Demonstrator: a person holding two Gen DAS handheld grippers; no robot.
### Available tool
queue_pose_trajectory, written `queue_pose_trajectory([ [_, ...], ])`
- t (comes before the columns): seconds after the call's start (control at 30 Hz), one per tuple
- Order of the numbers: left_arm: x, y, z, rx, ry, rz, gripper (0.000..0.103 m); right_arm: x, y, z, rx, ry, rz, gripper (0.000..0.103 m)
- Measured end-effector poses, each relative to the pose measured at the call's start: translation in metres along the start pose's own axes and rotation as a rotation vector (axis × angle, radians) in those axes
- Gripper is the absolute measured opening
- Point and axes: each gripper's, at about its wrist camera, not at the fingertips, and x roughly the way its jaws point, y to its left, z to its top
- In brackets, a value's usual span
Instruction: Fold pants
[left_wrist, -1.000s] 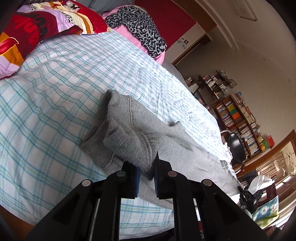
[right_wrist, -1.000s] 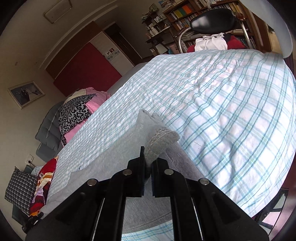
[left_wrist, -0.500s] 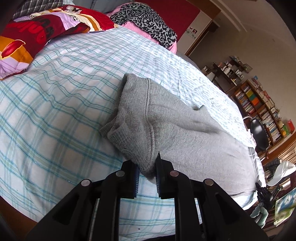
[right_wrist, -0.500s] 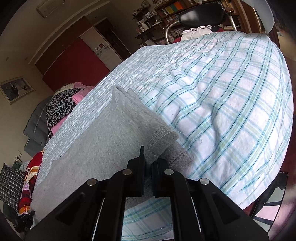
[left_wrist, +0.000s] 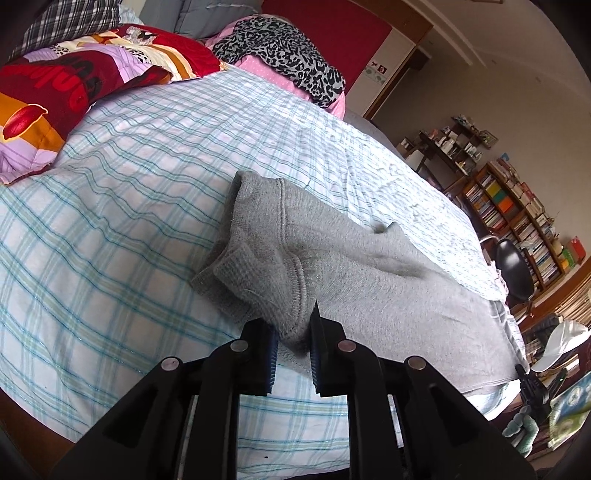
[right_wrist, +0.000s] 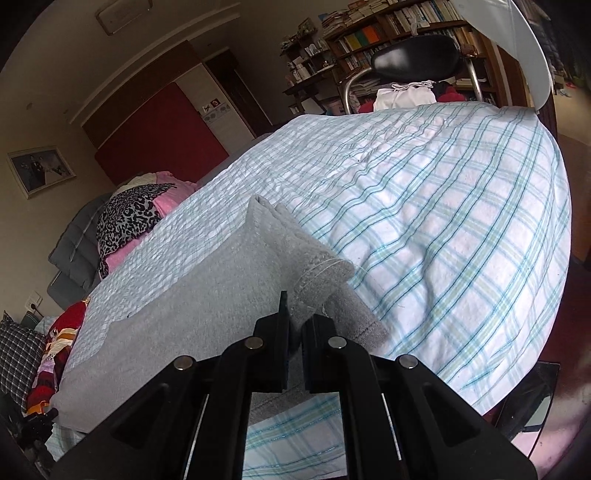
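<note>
Grey sweatpants (left_wrist: 369, 280) lie lengthwise across a bed with a blue-and-green checked sheet (left_wrist: 129, 206). In the left wrist view the ribbed waistband end is doubled over itself, and my left gripper (left_wrist: 293, 341) is shut on that thick bunched edge. In the right wrist view the same pants (right_wrist: 192, 295) stretch away to the left. There my right gripper (right_wrist: 295, 325) is shut on the ribbed cuff end of a leg, which is lifted and folded back over the leg beneath.
Patterned red and purple pillows (left_wrist: 74, 85) and a leopard-print cloth on pink bedding (left_wrist: 288, 59) lie at the head of the bed. A black chair (right_wrist: 413, 62) and bookshelves (left_wrist: 517, 214) stand past the foot. The bed's near edge runs below both grippers.
Both ends of the pants have come down from a lift and the cloth between them has spread flatter on the sheet. Both grippers kept their hold.
</note>
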Motion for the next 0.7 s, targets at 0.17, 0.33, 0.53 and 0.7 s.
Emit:
queue_pose_trajectory([
  [0.17,0.011,0.006,-0.004,-0.013,0.036,0.051,0.019,0.011,-0.016,-0.013,0.027,0.059,-0.018,0.005],
  [0.33,0.009,0.002,-0.004,0.026,0.017,0.128,0.041,0.015,-0.021,-0.016,0.038,0.079,-0.024,0.006],
  [0.53,-0.004,0.001,-0.005,0.057,-0.053,0.212,0.056,0.008,-0.013,-0.015,-0.003,0.045,-0.074,0.019],
  [0.7,-0.011,-0.028,-0.004,0.175,-0.146,0.306,0.057,-0.003,-0.009,-0.013,-0.033,-0.022,-0.154,0.033],
])
